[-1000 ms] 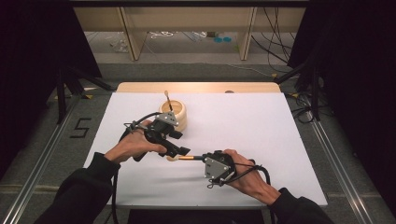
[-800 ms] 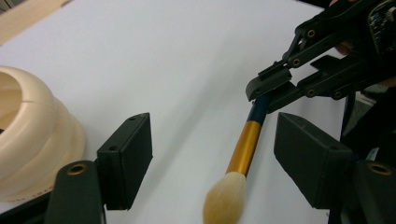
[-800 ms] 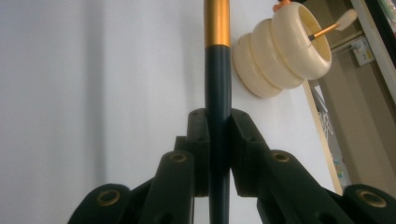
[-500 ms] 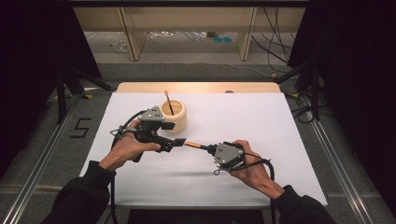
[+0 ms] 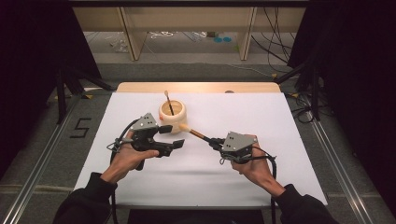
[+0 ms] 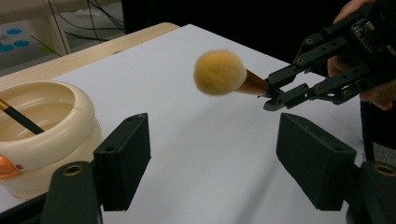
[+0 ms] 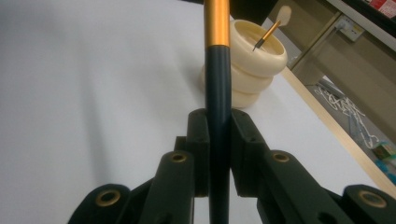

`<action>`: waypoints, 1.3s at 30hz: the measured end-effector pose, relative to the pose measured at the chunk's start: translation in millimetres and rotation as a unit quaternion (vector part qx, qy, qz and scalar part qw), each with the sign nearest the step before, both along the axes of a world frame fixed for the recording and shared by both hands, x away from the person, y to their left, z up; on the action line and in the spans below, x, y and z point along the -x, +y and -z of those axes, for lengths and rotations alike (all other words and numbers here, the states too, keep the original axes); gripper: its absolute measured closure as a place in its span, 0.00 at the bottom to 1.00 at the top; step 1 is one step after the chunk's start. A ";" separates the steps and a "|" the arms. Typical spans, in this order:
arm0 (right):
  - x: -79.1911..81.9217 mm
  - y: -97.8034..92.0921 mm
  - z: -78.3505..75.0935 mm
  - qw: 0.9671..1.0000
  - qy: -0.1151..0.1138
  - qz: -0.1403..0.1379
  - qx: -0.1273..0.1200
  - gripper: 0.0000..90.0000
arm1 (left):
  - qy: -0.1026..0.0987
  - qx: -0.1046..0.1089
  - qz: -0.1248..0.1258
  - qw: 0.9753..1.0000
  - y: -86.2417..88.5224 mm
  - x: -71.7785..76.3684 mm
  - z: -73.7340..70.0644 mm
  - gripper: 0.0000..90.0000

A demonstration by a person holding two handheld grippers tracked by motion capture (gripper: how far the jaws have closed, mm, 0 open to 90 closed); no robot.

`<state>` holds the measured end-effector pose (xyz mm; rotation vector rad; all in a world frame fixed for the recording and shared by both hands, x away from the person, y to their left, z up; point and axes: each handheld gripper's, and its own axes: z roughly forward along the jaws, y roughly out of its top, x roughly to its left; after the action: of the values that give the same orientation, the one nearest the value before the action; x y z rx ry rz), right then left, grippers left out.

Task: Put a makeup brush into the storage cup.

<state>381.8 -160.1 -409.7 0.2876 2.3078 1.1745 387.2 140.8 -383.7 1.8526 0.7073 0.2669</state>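
Golden-tipped brush [image 5: 192, 131] clamped between right gripper [image 5: 215, 141] jaws.

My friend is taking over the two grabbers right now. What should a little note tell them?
Right gripper: shut on the big makeup brush, gripping its dark handle; the fluffy head is in the air, pointing toward the pot.
Left gripper: open, holding nothing, just in front of the pot, with the brush head hanging ahead of its fingers.
Cream ribbed pot: on the white table, near the far edge, upright, with one thin brush already leaning inside.
Done: one brush potted, big brush lifted.
Left: probably put the big brush into the pot, then let go.
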 end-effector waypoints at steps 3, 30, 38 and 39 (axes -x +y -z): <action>-1.1 -1.2 -0.8 1.000 0.012 -0.001 -0.024 0.89 | -0.012 0.011 0.003 1.000 -1.7 1.7 2.3 0.29; -3.0 6.2 2.2 0.988 0.071 -0.016 -0.133 0.89 | 0.006 0.120 -0.017 0.993 -21.5 6.2 16.5 0.34; -5.6 11.3 4.0 0.985 0.085 -0.015 -0.149 0.89 | -0.005 0.123 -0.019 0.992 -26.9 5.4 18.6 0.34; -5.6 12.6 4.7 0.984 0.084 -0.014 -0.154 0.89 | -0.006 0.124 -0.019 0.992 -27.6 5.2 18.9 0.34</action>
<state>387.4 -147.6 -414.4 0.4838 2.2704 1.5774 382.0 113.2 -402.6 1.6011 0.7340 0.2049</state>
